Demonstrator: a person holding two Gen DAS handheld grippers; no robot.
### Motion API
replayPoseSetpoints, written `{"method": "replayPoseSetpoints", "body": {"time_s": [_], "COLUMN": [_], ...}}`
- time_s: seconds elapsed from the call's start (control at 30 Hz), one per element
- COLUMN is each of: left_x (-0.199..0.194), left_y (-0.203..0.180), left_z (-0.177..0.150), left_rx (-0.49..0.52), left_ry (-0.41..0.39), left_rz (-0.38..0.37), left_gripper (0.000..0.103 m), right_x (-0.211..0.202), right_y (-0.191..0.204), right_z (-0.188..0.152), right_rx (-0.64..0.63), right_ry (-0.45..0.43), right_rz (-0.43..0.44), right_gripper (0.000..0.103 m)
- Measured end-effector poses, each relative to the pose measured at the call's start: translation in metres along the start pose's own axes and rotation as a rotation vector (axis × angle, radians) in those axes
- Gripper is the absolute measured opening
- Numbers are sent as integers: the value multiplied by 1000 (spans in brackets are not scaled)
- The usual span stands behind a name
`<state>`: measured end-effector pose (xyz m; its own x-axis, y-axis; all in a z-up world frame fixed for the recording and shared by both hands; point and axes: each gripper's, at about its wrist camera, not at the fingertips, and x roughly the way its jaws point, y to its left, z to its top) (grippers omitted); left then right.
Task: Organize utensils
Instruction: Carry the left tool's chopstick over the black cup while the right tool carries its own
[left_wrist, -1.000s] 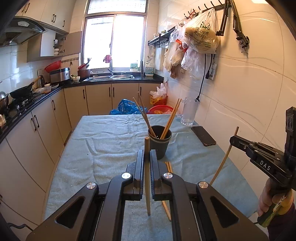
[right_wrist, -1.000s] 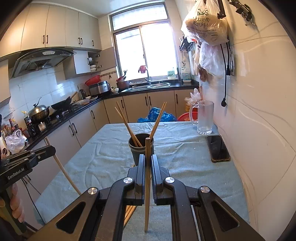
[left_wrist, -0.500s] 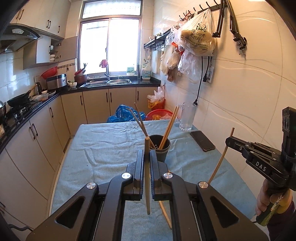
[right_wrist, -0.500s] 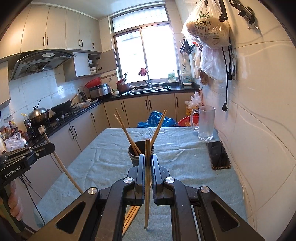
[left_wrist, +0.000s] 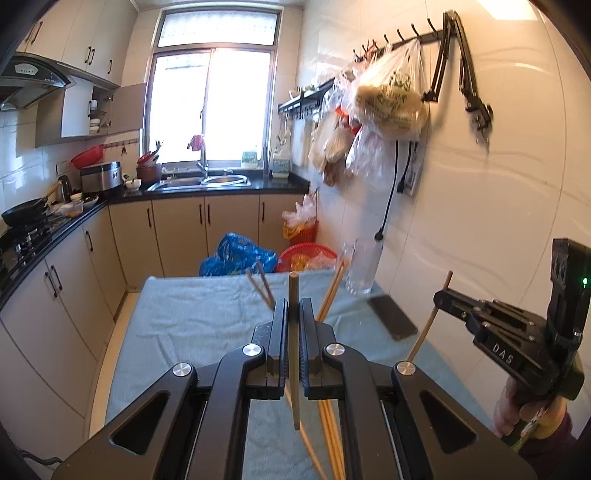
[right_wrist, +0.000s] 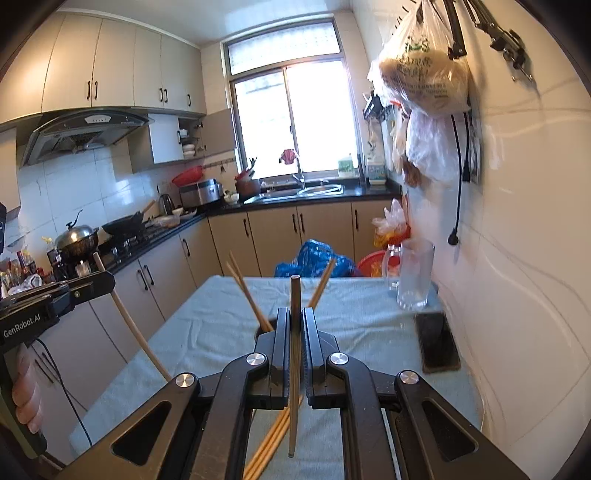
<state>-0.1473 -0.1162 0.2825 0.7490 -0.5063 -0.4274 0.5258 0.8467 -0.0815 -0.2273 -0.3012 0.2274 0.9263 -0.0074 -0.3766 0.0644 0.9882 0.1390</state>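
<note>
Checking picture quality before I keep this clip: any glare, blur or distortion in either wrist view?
Left wrist view: window blown out white, hanging bags and glass mug motion-smeared, fisheye bends the wall. Right wrist view: same window glare, mug slightly soft, held chopstick sharp, corners vignetted.

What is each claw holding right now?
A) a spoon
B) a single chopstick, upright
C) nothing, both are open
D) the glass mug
B: the left claw is shut on one upright chopstick, and the right claw is shut on another chopstick, also upright.
</note>
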Motion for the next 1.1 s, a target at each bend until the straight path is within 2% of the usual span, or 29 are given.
{"method": "replayPoseSetpoints", "body": {"time_s": [0.23, 0.53, 0.8, 1.1], "left_x": [13, 53, 100, 150], "left_y": [-2, 0, 8, 19], "left_z": [47, 82, 84, 59], "left_rx": [-9, -45, -86, -110], "left_ry": [-77, -95, -69, 23], "left_rz": [13, 15, 15, 28], "left_gripper": [5, 5, 5, 5], "right_x": [13, 42, 81, 117], "right_y": [8, 15, -1, -15], "right_z": [41, 75, 82, 66], "right_rx": [-18, -11, 60, 99], "right_ry": [-59, -105, -104, -52], "right_rz": [9, 11, 8, 11], "right_gripper": [7, 7, 7, 7]}}
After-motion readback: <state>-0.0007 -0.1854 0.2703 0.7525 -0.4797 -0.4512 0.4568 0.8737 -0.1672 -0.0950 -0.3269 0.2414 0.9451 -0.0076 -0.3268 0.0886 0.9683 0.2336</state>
